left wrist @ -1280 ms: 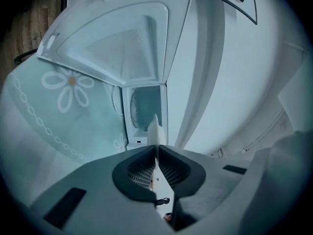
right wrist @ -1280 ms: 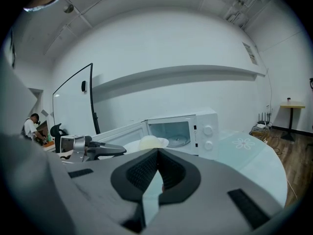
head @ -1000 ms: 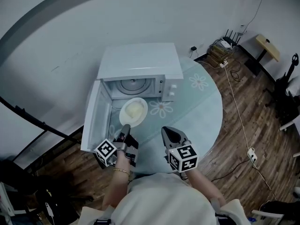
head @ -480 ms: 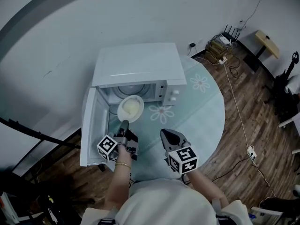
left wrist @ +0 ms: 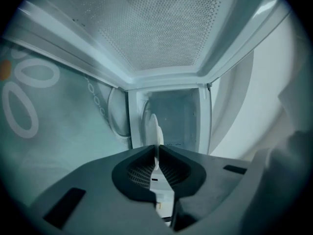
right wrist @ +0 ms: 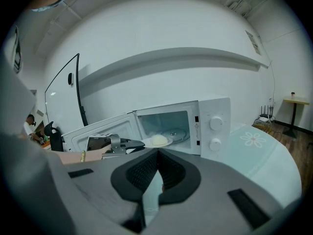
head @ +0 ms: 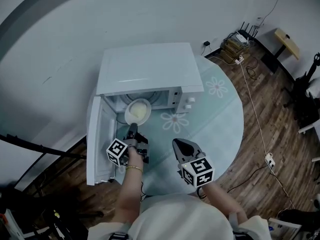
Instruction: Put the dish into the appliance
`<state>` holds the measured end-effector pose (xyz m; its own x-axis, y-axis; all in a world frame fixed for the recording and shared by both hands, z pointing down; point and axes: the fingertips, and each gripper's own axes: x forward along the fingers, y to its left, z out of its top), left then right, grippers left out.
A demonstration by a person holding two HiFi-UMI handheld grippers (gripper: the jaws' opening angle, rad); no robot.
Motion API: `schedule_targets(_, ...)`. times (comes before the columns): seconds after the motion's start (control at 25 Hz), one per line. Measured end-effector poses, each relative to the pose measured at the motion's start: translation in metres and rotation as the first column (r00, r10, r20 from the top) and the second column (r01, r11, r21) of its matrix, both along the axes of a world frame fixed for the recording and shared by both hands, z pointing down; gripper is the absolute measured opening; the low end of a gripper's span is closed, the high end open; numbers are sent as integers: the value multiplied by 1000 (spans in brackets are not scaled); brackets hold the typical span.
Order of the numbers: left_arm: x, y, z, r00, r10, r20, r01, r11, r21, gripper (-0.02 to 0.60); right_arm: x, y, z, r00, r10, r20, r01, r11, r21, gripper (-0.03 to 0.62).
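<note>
A white microwave point(head: 150, 69) stands on the round table, its door point(head: 99, 139) swung open to the left. A white dish point(head: 137, 111) with a pale lump of food hangs level at the mouth of the cavity, partly under the top edge. My left gripper point(head: 133, 127) is shut on the dish's near rim; in the left gripper view the dish point(left wrist: 155, 129) shows edge-on between the pads, with the cavity point(left wrist: 176, 119) behind it. My right gripper point(head: 181, 144) hovers over the table to the right, shut and empty. From the right gripper view the dish point(right wrist: 157, 141) sits just before the glass turntable point(right wrist: 177, 134).
The table point(head: 220, 119) has a pale teal cloth with flower prints. The microwave's knobs point(head: 187, 102) face me on its right. A wooden floor with a cable and power strip point(head: 270, 160) lies to the right, and a black stand point(head: 35, 149) to the left.
My left gripper has carried the dish forward from in front of the microwave to the mouth of its cavity. The right gripper has hardly moved.
</note>
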<state>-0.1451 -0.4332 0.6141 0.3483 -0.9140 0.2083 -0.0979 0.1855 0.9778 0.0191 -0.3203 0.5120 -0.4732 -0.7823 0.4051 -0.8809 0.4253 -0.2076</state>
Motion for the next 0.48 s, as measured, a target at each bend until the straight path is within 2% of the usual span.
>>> schedule_targets(0.48, 4, -30, 20, 999, 1, 35, 0, 1000, -21, 31, 3, -9, 10, 1000, 21, 9, -21, 1000, -19, 5)
